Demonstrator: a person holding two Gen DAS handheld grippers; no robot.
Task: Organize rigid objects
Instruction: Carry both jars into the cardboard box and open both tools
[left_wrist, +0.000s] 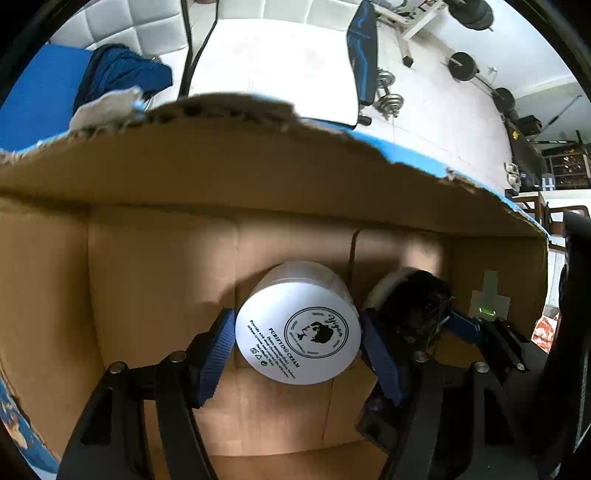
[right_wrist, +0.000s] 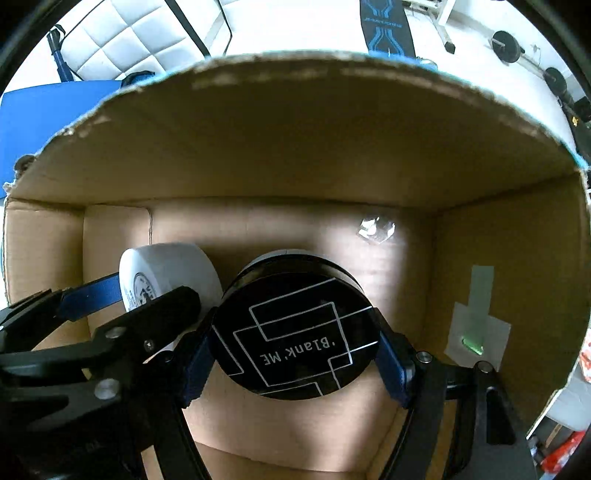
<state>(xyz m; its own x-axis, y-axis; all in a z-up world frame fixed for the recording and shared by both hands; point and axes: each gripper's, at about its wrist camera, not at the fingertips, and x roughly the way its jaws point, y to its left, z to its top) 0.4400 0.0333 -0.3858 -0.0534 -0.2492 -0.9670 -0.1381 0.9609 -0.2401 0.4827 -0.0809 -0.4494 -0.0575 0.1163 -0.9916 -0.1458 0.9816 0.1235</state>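
Both grippers reach down into an open cardboard box (left_wrist: 155, 266). My left gripper (left_wrist: 297, 339) is shut on a white cream jar (left_wrist: 299, 332) with a round black logo on its lid, held just above the box floor. My right gripper (right_wrist: 295, 354) is shut on a black-lidded jar (right_wrist: 295, 332) marked "Blank ME", right beside the white jar (right_wrist: 173, 273). In the left wrist view the black jar (left_wrist: 413, 299) and the right gripper's blue finger (left_wrist: 461, 325) show to the right of the white jar.
The box walls (right_wrist: 295, 147) rise on all sides, with a torn upper rim. Tape with a green mark (right_wrist: 476, 332) sticks to the right wall. A scrap of clear film (right_wrist: 375, 229) lies on the box floor. Outside are a blue surface (left_wrist: 33, 103), white cushions and gym weights (left_wrist: 461, 66).
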